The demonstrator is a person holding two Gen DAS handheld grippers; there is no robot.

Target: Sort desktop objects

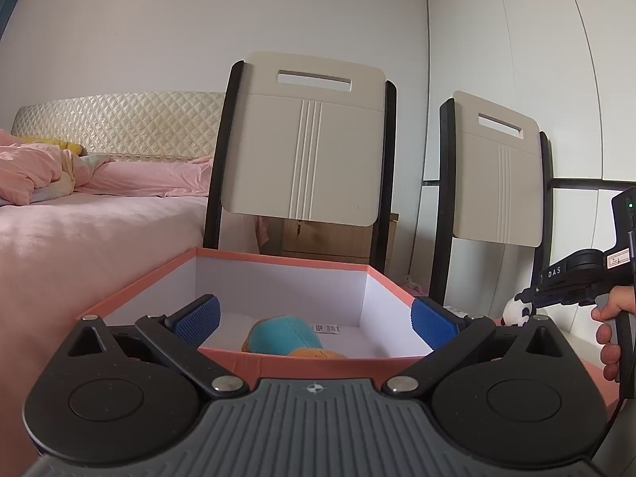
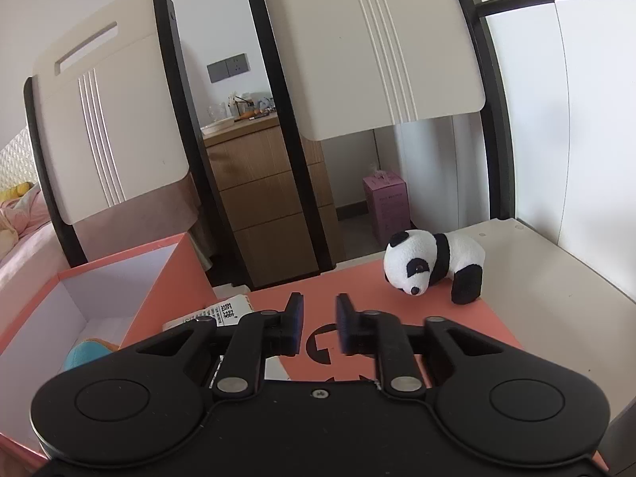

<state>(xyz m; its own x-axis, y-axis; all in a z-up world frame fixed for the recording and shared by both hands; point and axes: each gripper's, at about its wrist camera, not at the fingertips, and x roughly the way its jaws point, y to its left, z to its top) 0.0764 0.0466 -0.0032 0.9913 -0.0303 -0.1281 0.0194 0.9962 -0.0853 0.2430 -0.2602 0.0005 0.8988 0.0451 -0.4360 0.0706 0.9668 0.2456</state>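
On the table, a coral cardboard box with smooth white inner walls holds a soft teal and orange plush toy. The left gripper hangs wide open over it, blue ribbed pads apart. A fluffy panda toy stands on the flat coral lid. The right gripper is closed and empty, near the panda.
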